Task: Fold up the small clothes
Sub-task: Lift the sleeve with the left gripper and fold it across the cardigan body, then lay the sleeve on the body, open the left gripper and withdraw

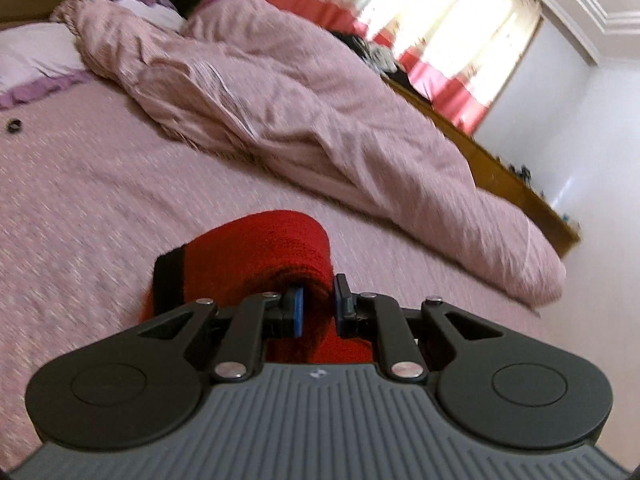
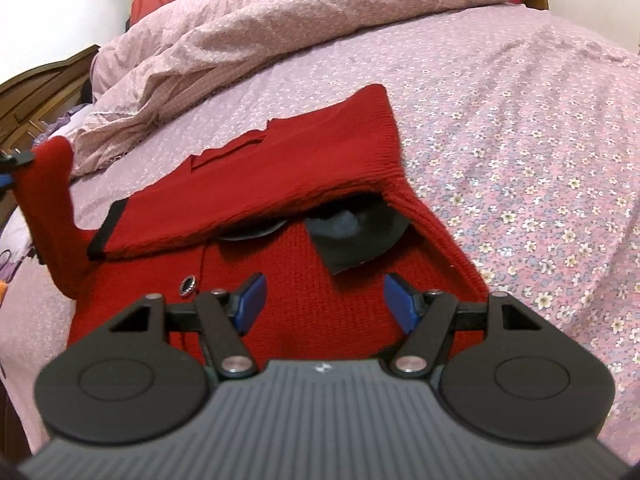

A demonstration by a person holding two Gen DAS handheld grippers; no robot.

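A small red knitted cardigan [image 2: 304, 184] with black trim lies on the bed, one sleeve folded across its body. A dark collar [image 2: 356, 236] and a black button [image 2: 188, 285] show on it. My right gripper [image 2: 325, 300] is open just above the cardigan's body, holding nothing. My left gripper [image 1: 318, 304] is shut on red knit fabric of the cardigan [image 1: 264, 252] and holds it lifted, looped over the fingers. In the right wrist view that lifted red part [image 2: 52, 184] stands up at the far left, with the left gripper's tip [image 2: 8, 168] at the frame edge.
The bed has a pink floral sheet [image 2: 520, 160]. A crumpled pink duvet [image 1: 300, 100] lies along the far side. A white pillow with purple frill [image 1: 32, 64] and a small black ring [image 1: 14, 125] lie near the headboard. A wooden bed frame [image 1: 500, 176] and a curtained window [image 1: 440, 20] are beyond.
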